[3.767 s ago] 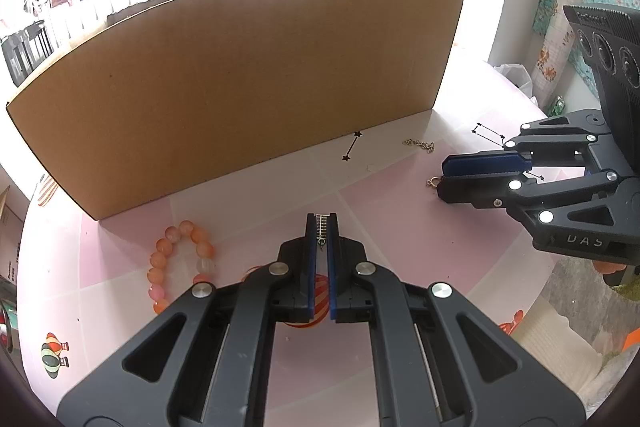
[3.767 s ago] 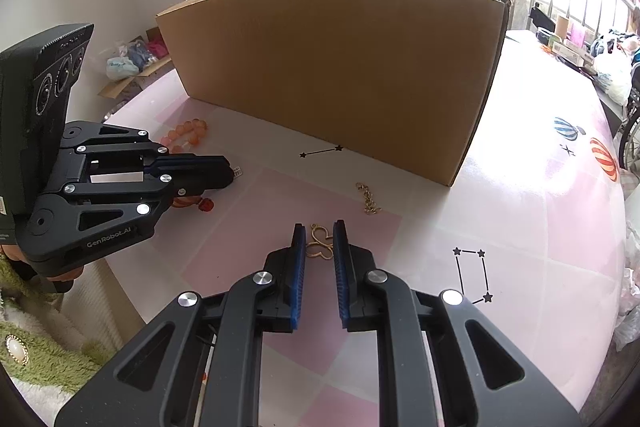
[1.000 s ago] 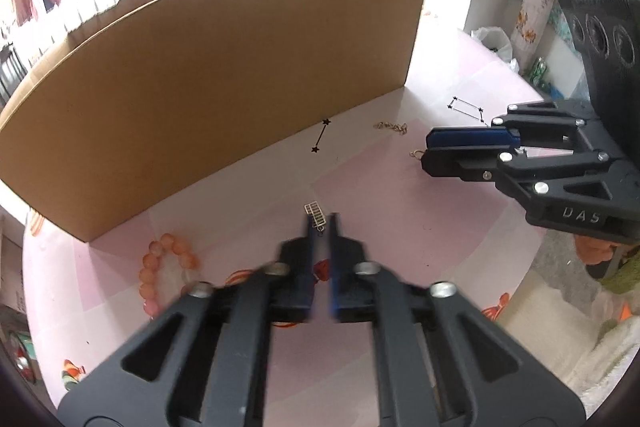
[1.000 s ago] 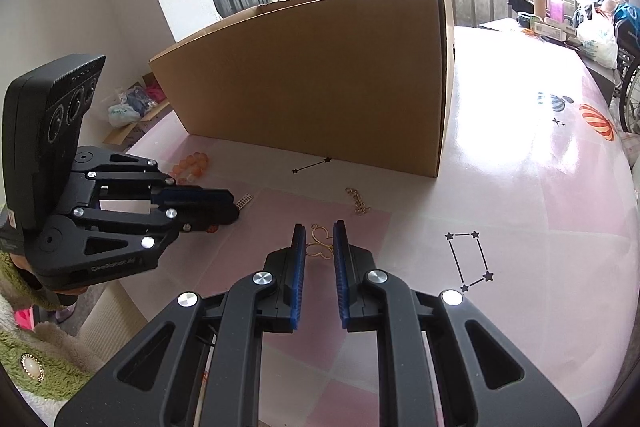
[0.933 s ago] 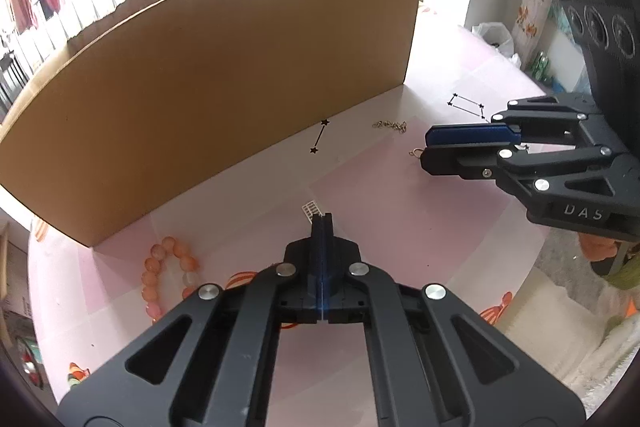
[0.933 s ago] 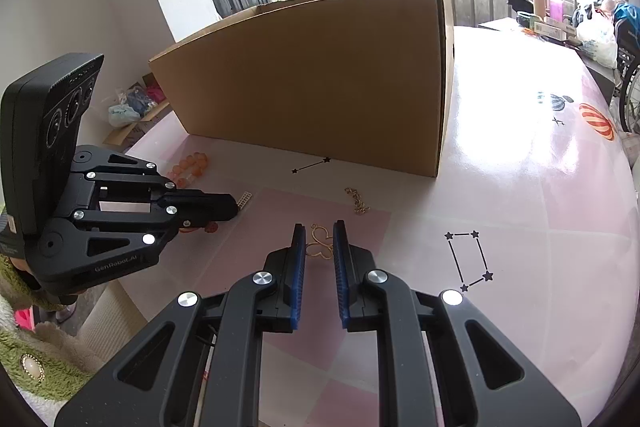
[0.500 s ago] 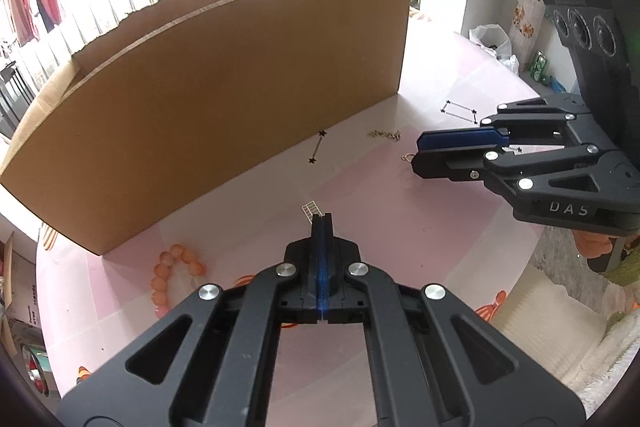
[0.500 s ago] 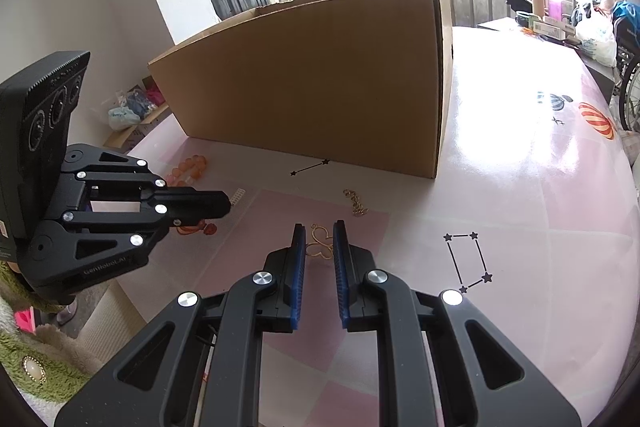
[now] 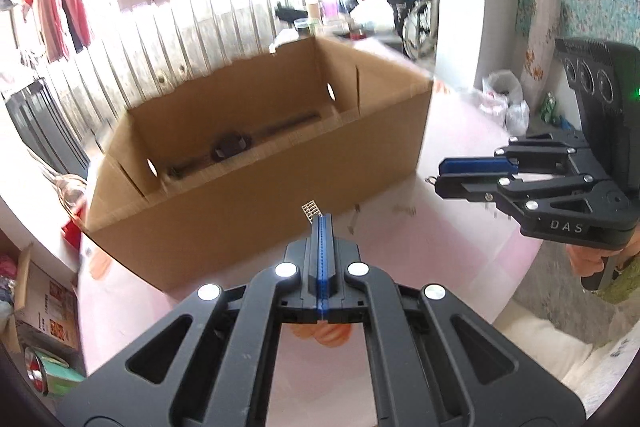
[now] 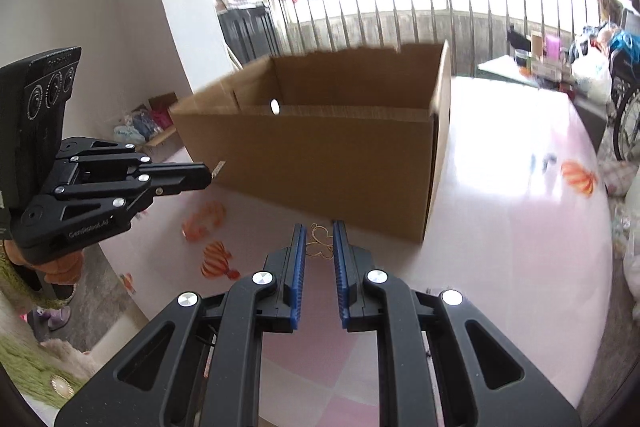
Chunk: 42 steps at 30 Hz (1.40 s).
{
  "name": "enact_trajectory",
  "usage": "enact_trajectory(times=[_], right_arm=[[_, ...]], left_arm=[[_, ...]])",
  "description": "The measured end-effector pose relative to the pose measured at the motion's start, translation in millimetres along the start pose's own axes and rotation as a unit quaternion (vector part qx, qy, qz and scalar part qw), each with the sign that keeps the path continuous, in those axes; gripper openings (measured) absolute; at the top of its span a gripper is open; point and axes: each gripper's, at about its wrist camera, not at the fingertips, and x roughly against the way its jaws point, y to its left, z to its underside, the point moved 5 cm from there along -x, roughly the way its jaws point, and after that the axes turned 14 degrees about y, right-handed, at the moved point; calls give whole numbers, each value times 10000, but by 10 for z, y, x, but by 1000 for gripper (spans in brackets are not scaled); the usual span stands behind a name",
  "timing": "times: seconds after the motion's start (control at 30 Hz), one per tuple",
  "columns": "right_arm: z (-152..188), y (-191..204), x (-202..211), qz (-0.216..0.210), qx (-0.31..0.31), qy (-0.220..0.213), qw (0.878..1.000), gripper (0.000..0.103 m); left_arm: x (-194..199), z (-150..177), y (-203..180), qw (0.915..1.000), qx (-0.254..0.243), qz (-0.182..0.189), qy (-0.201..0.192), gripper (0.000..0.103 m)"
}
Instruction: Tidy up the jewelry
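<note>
My left gripper (image 9: 323, 218) is shut on a small silver ladder-shaped earring (image 9: 311, 209), whose end sticks out past the tips in front of the cardboard box (image 9: 260, 195). In the right wrist view that left gripper (image 10: 206, 175) hangs at the left with the silver earring (image 10: 218, 167) at its tip. My right gripper (image 10: 319, 231) is shut on a gold looped earring (image 10: 320, 243), held above the pink table (image 10: 500, 227) just before the box (image 10: 320, 155). From the left wrist view the right gripper (image 9: 440, 174) hovers at the right, the gold earring's hook (image 9: 430, 180) poking out.
The box is open at the top, with a dark object (image 9: 232, 145) on its floor. A thin chain (image 9: 404, 211) lies on the table near the box's right corner. A blurred orange bead bracelet (image 10: 204, 217) lies left of the right gripper. The table edge runs close behind both grippers.
Both grippers have risen with their earrings, the left one more. The box's open top and inside have come into view. Neither grip has changed over the last half second.
</note>
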Motion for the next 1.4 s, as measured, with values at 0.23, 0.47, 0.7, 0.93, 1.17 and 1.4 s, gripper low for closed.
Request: enact_trajectory(times=[0.23, 0.47, 0.7, 0.93, 1.17, 1.4], right_arm=[[-443, 31, 223, 21, 326, -482, 9983, 14], [-897, -107, 27, 127, 447, -454, 9979, 14], [-1129, -204, -303, 298, 433, -179, 9985, 14], [-1115, -284, -376, 317, 227, -110, 9992, 31], [-1018, -376, -221, 191, -57, -338, 9992, 34], [-687, -375, 186, 28, -302, -665, 9973, 34]], left_arm=[[251, -394, 226, 9983, 109, -207, -529, 0], [-13, -715, 484, 9981, 226, -260, -511, 0], [-448, -846, 657, 9981, 466, -290, -275, 0], [-618, -781, 792, 9952, 932, -63, -302, 27], [-496, -702, 886, 9910, 1230, 170, -509, 29], [-111, -437, 851, 9906, 1192, 82, -661, 33]])
